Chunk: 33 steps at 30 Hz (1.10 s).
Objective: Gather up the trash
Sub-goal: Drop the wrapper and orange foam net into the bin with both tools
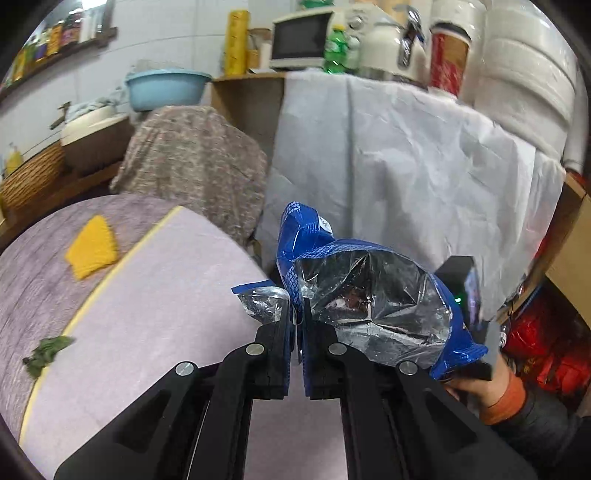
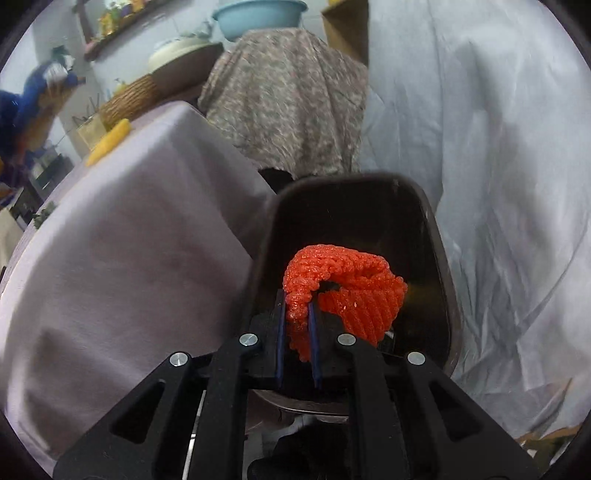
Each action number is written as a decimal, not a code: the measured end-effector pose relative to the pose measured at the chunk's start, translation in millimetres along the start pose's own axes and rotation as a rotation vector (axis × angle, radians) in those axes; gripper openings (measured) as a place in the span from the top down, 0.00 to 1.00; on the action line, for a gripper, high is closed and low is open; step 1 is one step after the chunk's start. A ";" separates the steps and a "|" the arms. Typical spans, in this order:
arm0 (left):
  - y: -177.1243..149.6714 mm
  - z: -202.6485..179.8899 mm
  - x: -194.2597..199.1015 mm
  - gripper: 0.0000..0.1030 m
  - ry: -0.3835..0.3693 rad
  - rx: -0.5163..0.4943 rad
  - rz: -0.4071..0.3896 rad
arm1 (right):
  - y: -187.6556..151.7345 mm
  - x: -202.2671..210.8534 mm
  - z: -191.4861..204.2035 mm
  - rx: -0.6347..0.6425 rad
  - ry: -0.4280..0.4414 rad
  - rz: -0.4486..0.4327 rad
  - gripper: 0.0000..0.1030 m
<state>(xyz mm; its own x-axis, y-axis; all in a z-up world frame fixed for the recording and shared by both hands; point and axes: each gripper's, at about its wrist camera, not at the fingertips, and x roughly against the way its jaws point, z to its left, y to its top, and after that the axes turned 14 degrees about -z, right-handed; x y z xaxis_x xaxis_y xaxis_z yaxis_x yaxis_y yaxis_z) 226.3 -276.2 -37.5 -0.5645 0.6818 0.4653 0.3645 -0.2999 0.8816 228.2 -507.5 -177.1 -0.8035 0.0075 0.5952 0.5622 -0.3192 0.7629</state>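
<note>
While the left gripper (image 1: pixel 296 317) pinches a torn blue foil wrapper (image 1: pixel 369 295) beside the table (image 1: pixel 166 314), the right gripper (image 2: pixel 297 321) clamps orange foam netting (image 2: pixel 347 291) over the black bin (image 2: pixel 436 236).

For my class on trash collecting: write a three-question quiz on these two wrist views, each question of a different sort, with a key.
1. True or false: the left gripper is shut on the blue foil wrapper.
2. The right gripper holds the orange foam net over: A) the blue basin B) the dark bin C) the wicker basket
3. Fill in: the wrapper's lining is ____.

Key: 1 true; 2 B; 3 silver.
</note>
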 end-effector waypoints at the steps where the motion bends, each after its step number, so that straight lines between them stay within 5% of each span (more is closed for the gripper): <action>1: -0.7 -5.9 -6.0 0.95 -0.006 -0.004 0.012 | -4.5 -5.4 -6.4 -0.016 0.003 0.008 0.88; 6: -1.5 -32.3 -42.5 0.95 -0.026 -0.040 0.087 | -19.0 -20.1 -22.4 -0.051 -0.024 0.024 0.83; 8: -3.9 -38.5 -54.0 0.95 -0.021 -0.056 0.108 | -21.0 -16.2 -27.1 -0.070 -0.020 0.009 0.60; 10: -7.8 -43.3 -66.8 0.95 -0.023 -0.057 0.138 | -22.8 -10.8 -32.4 -0.079 -0.033 -0.017 0.52; 17: -11.0 -55.0 -109.0 0.95 0.005 -0.078 0.210 | -24.7 0.4 -49.2 -0.057 -0.042 -0.028 0.52; 27: -25.1 -75.3 -163.1 0.95 0.055 -0.144 0.304 | -27.4 18.4 -88.6 -0.132 -0.216 -0.054 0.47; 31: -30.4 -83.8 -177.9 0.84 0.070 -0.179 0.325 | -29.7 30.3 -101.9 -0.147 -0.243 -0.068 0.38; 33: -33.3 -86.9 -182.6 0.64 0.084 -0.201 0.333 | -32.0 35.9 -109.7 -0.174 -0.277 -0.085 0.28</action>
<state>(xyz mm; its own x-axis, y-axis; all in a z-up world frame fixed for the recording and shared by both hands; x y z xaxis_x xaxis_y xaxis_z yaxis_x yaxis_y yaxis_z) 252.8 -448.7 -144.9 -0.5017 0.4707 0.7258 0.3904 -0.6255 0.6755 159.8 -601.0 -207.8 -0.7491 0.2904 0.5954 0.4344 -0.4632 0.7725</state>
